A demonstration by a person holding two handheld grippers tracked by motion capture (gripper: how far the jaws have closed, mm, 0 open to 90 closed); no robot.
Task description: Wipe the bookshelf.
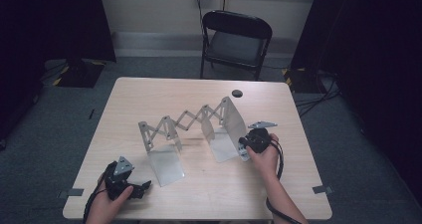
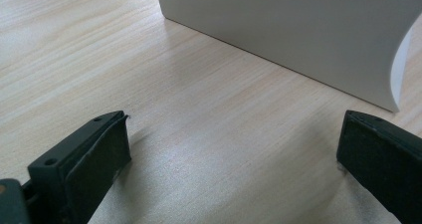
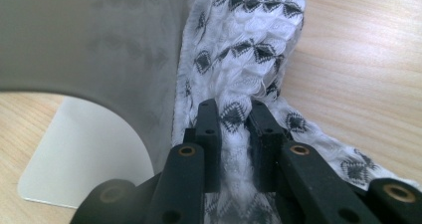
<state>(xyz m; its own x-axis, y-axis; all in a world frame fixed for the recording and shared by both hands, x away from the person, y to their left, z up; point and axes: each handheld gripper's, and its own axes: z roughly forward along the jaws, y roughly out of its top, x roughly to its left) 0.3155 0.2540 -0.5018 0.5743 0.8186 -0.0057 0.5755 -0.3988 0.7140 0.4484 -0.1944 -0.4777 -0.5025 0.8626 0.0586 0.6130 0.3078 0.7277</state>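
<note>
A metal rack (image 1: 186, 119) with a scissor linkage stands across the wooden table (image 1: 149, 92), with an upright plate at each end. My right gripper (image 3: 234, 129) is shut on a white cloth (image 3: 244, 35) with black diamond patterns, bunched between its jaws. The cloth lies against the rack's right plate (image 3: 99, 40), and in the high view that gripper (image 1: 245, 147) sits beside the plate (image 1: 226, 129). My left gripper (image 2: 234, 134) rests low over the table with its jaws wide open and nothing between them. It faces the left plate (image 2: 298, 30) from near the front edge (image 1: 142, 188).
A black folding chair (image 1: 236, 35) stands beyond the table's far edge. A small dark round thing (image 1: 237, 93) lies near the far side of the tabletop. Cables run along the floor at the right (image 1: 318, 97).
</note>
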